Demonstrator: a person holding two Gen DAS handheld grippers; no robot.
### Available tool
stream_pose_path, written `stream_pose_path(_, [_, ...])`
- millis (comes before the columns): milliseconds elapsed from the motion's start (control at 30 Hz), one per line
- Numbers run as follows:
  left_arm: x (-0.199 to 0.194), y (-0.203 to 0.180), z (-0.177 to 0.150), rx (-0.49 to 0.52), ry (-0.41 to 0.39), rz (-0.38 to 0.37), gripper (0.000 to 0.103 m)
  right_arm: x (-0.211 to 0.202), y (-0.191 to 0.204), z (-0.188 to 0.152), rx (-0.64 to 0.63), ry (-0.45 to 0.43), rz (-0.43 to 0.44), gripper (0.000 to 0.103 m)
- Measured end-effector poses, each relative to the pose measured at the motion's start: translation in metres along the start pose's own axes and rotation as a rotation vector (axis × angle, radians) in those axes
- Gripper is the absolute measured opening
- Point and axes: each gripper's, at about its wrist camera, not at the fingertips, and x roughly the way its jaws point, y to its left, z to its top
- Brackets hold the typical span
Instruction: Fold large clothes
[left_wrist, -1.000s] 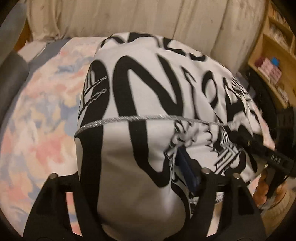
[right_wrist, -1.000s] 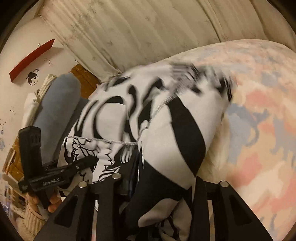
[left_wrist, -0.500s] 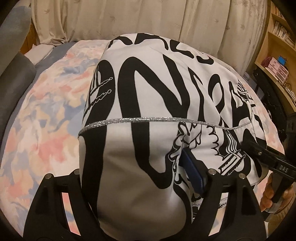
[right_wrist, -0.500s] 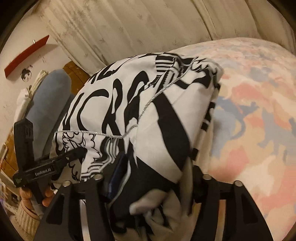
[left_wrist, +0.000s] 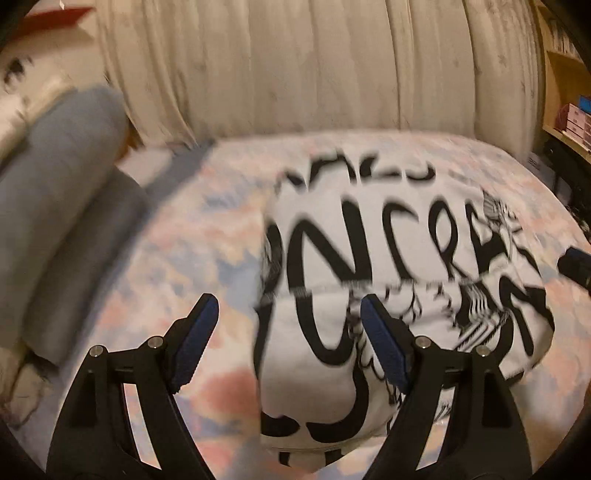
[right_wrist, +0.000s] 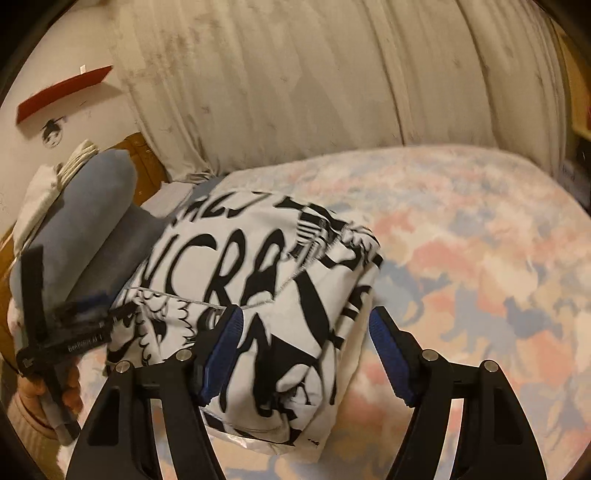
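You've just let go: both the left gripper (left_wrist: 288, 341) and right gripper (right_wrist: 304, 354) have jaws wide now, and the folded shirt (right_wrist: 258, 295) lies on the bed (right_wrist: 480, 258) near the grey pillows (right_wrist: 92, 229). Fold looks done.

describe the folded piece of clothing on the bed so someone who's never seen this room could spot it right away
Find the bed with the pastel pink, blue and cream patterned bedspread in front of the cream curtains. On it lies a folded white fabric garment with bold black lettering, beside grey-blue rolled cushions. It is the only black-and-white thing there.
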Motion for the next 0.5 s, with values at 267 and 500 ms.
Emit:
stream_pose_path(267, [0.010, -0.027, -0.007, 0.055, 0.049, 0.053, 0.027, 0.038, 0.023, -0.021, -0.097, 0.060, -0.044, 0.042])
stream_pose_path(500, [0.052, -0.035, -0.027, 0.079, 0.133, 0.089, 0.024, 0.078, 0.011, -0.041, -0.115, 0.138, -0.086, 0.035])
